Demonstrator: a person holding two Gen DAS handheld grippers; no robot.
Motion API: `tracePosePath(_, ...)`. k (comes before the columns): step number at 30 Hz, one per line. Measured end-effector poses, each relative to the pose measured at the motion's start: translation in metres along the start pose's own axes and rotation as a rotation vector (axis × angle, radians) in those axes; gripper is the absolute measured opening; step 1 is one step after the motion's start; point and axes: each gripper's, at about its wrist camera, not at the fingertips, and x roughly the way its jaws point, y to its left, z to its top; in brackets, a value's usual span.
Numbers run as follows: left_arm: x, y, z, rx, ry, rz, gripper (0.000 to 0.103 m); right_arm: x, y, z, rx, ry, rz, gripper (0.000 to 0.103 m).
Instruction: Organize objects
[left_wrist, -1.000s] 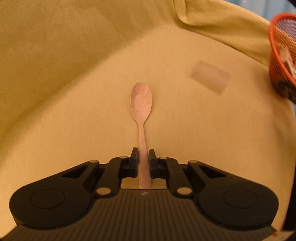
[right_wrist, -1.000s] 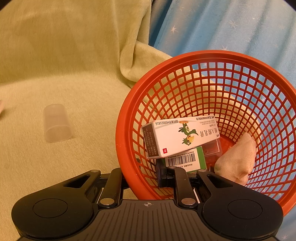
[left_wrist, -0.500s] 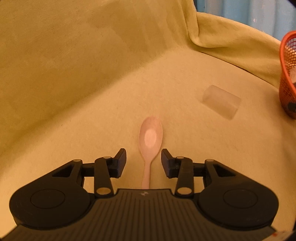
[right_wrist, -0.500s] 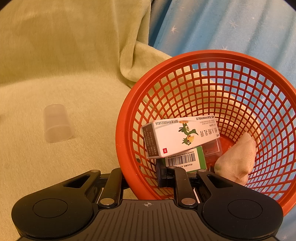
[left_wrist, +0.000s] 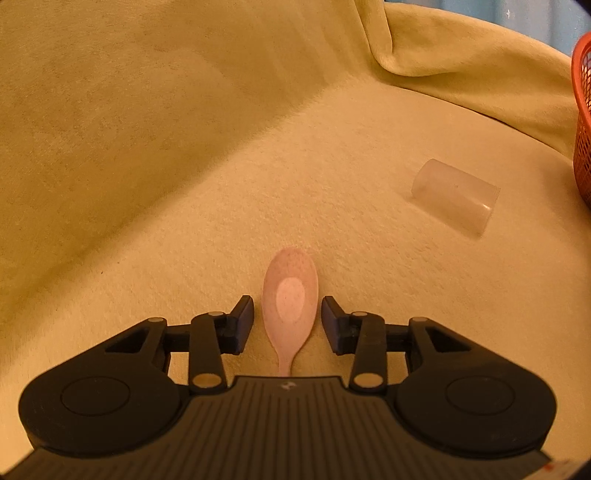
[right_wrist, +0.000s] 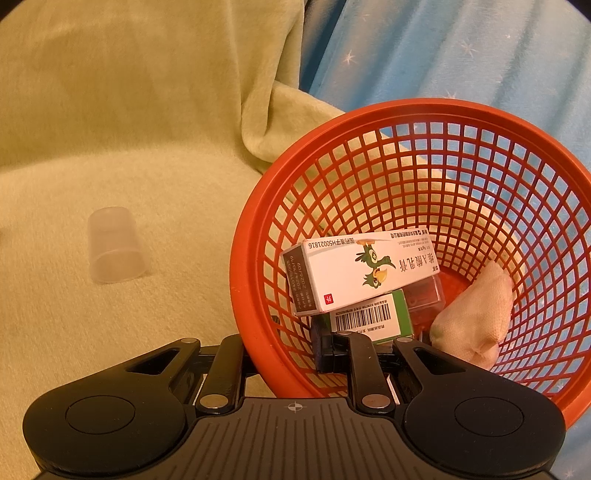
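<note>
Your left gripper (left_wrist: 287, 321) points steeply down at the yellow-green blanket (left_wrist: 184, 206), its jaws parted with a gap on each side of the pink spoon (left_wrist: 290, 302); the log's last movement is a slight closing, yet neither pad touches the spoon, which lies flat at lower centre with its bowl between the fingertips and its handle running under the gripper body. Open blanket surrounds it to the left and above. At right centre a clear plastic cup (left_wrist: 456, 195) lies on its side, well apart from the spoon, and the orange basket (left_wrist: 581, 122) cuts the right edge beyond it. A raised fold of blanket closes off the upper part of the frame. Your right gripper (right_wrist: 284, 350) is clamped on the near rim of the basket (right_wrist: 251, 236), one finger outside the wall and one inside. Inside lie a white medicine box (right_wrist: 362, 269), a green-edged box (right_wrist: 373, 317) beneath it and a cloth bundle (right_wrist: 476, 317). Blue starred fabric (right_wrist: 461, 48) fills the upper right.
</note>
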Motion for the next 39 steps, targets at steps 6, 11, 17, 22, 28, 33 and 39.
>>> tracePosePath(6, -0.002, 0.001, 0.003, 0.014, 0.008, -0.016, 0.027, 0.000, 0.000, 0.000, -0.001, 0.000, 0.000, 0.015)
tracePosePath(11, -0.018, 0.000, 0.005, 0.007, -0.020, -0.049, 0.027, 0.001, 0.000, 0.000, -0.002, 0.000, 0.000, 0.015)
tracePosePath(17, -0.042, -0.009, 0.021, 0.019, -0.073, -0.098, 0.027, 0.002, 0.001, 0.000, -0.001, 0.000, 0.000, 0.015)
tracePosePath(22, -0.057, -0.019, 0.039, 0.021, -0.123, -0.142, 0.027, 0.000, -0.002, -0.001, 0.002, -0.001, 0.000, 0.015)
tracePosePath(28, -0.073, -0.031, 0.059, 0.031, -0.160, -0.199, 0.027, 0.001, -0.002, -0.001, 0.002, -0.001, 0.000, 0.015)
tracePosePath(33, -0.084, -0.050, 0.075, 0.075, -0.183, -0.260, 0.027, 0.002, -0.002, -0.001, 0.004, -0.001, 0.000, 0.015)
tracePosePath(39, -0.092, -0.071, 0.094, 0.135, -0.210, -0.308, 0.027, 0.004, 0.000, 0.001, 0.006, -0.002, 0.001, 0.015)
